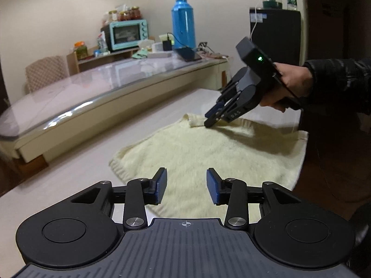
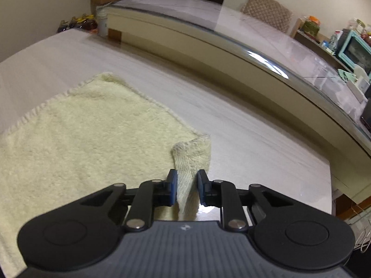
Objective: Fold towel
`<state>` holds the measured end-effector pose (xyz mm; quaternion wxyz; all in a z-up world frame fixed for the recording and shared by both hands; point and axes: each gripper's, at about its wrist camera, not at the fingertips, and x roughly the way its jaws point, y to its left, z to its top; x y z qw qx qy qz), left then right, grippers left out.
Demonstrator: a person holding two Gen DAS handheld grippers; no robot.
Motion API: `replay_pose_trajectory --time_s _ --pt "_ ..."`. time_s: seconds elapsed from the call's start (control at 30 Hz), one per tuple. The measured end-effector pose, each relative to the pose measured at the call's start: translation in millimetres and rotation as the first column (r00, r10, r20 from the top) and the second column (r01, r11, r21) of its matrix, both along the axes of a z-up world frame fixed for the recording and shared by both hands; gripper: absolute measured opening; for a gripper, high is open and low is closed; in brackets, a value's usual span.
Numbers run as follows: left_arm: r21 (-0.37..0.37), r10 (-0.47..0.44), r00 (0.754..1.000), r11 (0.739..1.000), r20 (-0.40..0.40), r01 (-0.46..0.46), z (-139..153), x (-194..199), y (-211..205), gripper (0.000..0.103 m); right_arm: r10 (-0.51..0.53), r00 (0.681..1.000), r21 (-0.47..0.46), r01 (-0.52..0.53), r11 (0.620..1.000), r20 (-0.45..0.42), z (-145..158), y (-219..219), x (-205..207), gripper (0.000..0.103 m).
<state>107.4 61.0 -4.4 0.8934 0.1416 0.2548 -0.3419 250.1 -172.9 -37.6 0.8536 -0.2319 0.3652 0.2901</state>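
A pale yellow towel (image 1: 204, 153) lies flat on a light table (image 1: 92, 162). My left gripper (image 1: 186, 186) is open and empty, above the towel's near edge. My right gripper (image 1: 209, 119) is at the towel's far corner. In the right wrist view the towel (image 2: 81, 139) spreads to the left and its corner (image 2: 191, 159) is turned up between the right gripper's (image 2: 187, 186) blue pads (image 2: 173, 187). The jaws stand close around the corner fold.
A long glass-topped counter (image 1: 92, 88) runs beside the table, with a blue thermos (image 1: 183, 23), a teal toaster oven (image 1: 128, 33) and jars. A black cabinet (image 1: 276, 34) stands at the far right. A padded chair (image 2: 266, 11) is behind the counter.
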Motion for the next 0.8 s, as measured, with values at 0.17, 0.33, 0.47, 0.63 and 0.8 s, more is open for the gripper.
replay_pose_trajectory --time_s 0.17,0.33,0.47,0.63,0.8 --pt "0.062 -0.008 0.999 0.998 -0.042 0.010 -13.6 14.8 -20.5 0.041 -0.083 0.997 0.098 0.083 0.992 -0.012 7.8 -21.0 4.9 0.015" --pt "0.090 -0.031 0.998 0.995 -0.055 0.036 -22.2 14.0 -27.7 0.041 -0.324 0.943 0.208 0.333 0.919 -0.080 11.5 -78.9 20.9 0.023" --pt "0.080 -0.028 0.998 0.996 -0.056 0.032 -24.3 12.7 -27.0 0.042 -0.341 0.939 0.239 0.343 0.908 -0.051 16.1 -97.2 8.1 0.025" --pt "0.087 -0.009 0.998 0.996 -0.064 0.014 -25.9 14.3 -25.1 0.043 -0.243 0.967 0.307 0.253 0.918 -0.070 22.0 -93.6 -20.3 0.025" --pt "0.089 -0.005 0.998 0.996 -0.067 0.011 -25.0 11.8 -25.2 0.045 -0.108 0.989 0.384 0.140 0.913 -0.104 25.5 -95.0 -60.3 0.035"
